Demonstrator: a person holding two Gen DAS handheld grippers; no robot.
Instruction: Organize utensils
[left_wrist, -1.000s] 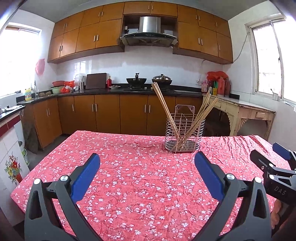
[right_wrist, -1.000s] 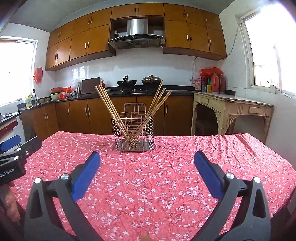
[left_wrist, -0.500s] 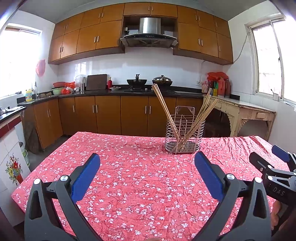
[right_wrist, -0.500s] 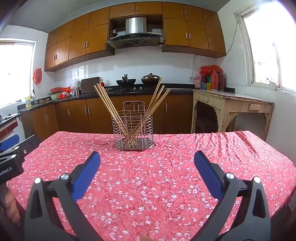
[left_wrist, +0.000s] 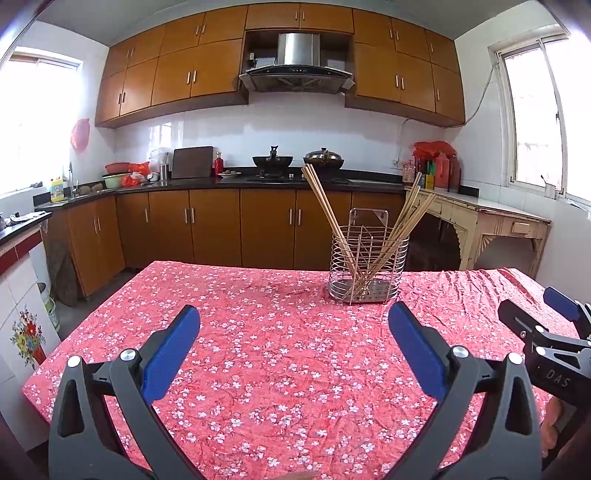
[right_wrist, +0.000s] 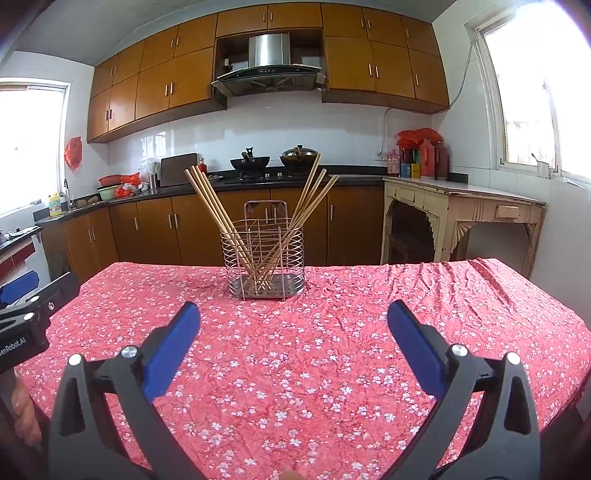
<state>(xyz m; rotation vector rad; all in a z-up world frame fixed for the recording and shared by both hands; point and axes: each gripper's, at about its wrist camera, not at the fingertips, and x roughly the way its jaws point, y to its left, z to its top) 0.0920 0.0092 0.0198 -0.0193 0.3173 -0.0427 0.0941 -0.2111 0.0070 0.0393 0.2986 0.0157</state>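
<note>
A wire utensil basket (left_wrist: 367, 271) (right_wrist: 266, 264) stands on the far part of the table with the red floral cloth (left_wrist: 277, 354) (right_wrist: 332, 332). Several wooden chopsticks (left_wrist: 327, 218) (right_wrist: 212, 212) lean in it, one bunch to the left and one to the right. My left gripper (left_wrist: 294, 323) hangs open above the near part of the table, with nothing between its blue pads. My right gripper (right_wrist: 293, 319) is open and empty too, well short of the basket. Each gripper shows at the edge of the other's view: the right gripper (left_wrist: 554, 321) and the left gripper (right_wrist: 33, 291).
Behind the table runs a kitchen counter (left_wrist: 229, 181) with woks, bowls and bottles over brown cabinets. A cream side table (right_wrist: 461, 206) stands at the right wall under a window. A person's fingers (right_wrist: 22, 417) show at the lower left.
Both grippers have drawn back and up a little, so the basket looks slightly farther and higher. Both stay open and empty. The chopsticks have not moved.
</note>
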